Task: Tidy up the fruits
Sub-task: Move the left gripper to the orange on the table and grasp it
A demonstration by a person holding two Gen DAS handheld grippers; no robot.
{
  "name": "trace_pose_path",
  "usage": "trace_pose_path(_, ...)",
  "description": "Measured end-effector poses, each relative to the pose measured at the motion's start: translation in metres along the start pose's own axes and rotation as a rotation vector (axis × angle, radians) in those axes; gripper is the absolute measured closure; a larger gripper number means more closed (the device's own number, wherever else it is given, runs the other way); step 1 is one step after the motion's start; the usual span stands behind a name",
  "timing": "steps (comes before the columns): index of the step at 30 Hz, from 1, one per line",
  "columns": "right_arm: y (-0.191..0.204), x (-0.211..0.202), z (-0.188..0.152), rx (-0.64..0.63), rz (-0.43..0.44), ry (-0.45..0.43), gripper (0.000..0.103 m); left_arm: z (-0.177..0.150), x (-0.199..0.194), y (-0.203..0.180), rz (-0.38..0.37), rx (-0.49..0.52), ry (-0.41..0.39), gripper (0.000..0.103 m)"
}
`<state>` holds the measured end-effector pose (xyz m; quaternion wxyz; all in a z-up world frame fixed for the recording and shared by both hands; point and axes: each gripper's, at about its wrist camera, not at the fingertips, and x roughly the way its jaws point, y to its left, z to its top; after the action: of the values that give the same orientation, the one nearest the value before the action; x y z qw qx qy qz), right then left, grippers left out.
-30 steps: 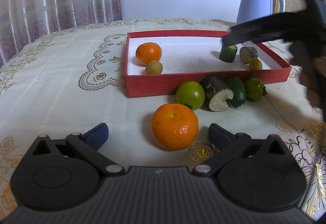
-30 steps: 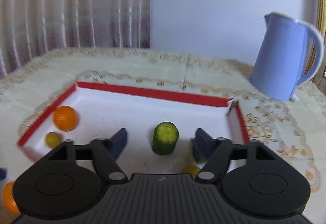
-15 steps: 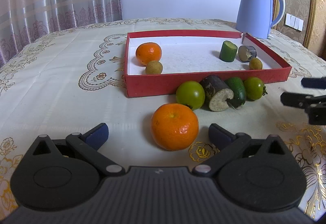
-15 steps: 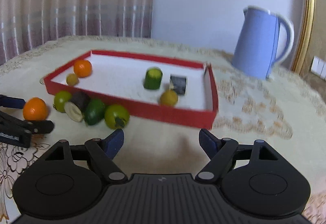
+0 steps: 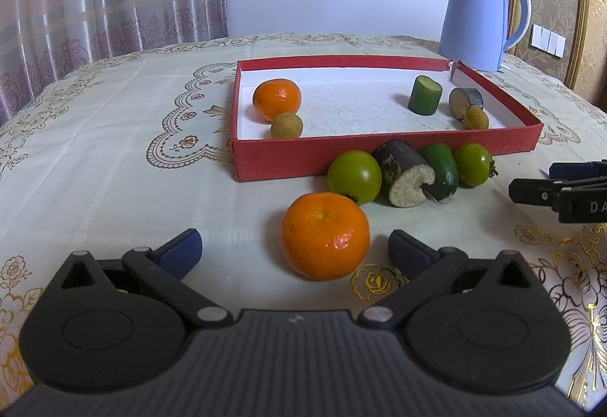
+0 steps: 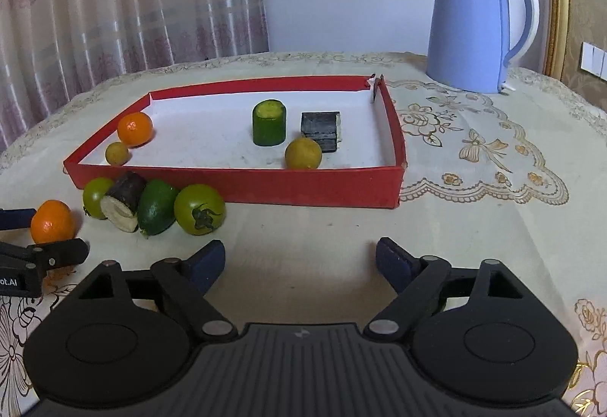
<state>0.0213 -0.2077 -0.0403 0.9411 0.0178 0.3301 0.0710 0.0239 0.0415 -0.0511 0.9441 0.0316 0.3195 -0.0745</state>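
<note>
Between the spread fingers of your left hand-held gripper [image 5: 294, 248] sits a tangerine [image 5: 325, 235] on the worktop [image 5: 114, 166], framed for a grasp but not yet pinched. Your right hand-held gripper [image 6: 299, 259] also gapes, empty. Beyond, two green tomatoes [image 5: 354, 176] and cut pieces crowd the red tray [image 5: 379, 154], where sorted fruit already lies.

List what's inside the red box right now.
Inside the red box: an orange beside a small yellow-brown fruit, an upright green cylinder piece, a dark cut piece, and another small yellow fruit. The near wall hides a strip of floor.
</note>
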Motion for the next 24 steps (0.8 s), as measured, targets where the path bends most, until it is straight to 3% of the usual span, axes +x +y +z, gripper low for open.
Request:
trace_pose_path(11, -0.005, 0.0, 0.001, 0.027, 0.028, -0.003, 0.013, -0.002, -0.006, -0.01, 0.051, 0.055, -0.035, 0.0)
trace_pose_path(16, -0.005, 0.0, 0.001, 0.028, 0.029, -0.003, 0.013, -0.003, -0.014, -0.011, 0.04, 0.057, -0.074, 0.0)
trace_pose_path(20, -0.005, 0.0, 0.001, 0.028, 0.029, -0.003, 0.012, -0.001, -0.011, -0.006, 0.043, 0.026, -0.045, 0.017)
trace_pose_path(24, -0.006, 0.0, 0.001, 0.028, 0.029, -0.002, 0.012, -0.001, -0.011, -0.002, 0.038, 0.002, -0.037, 0.021)
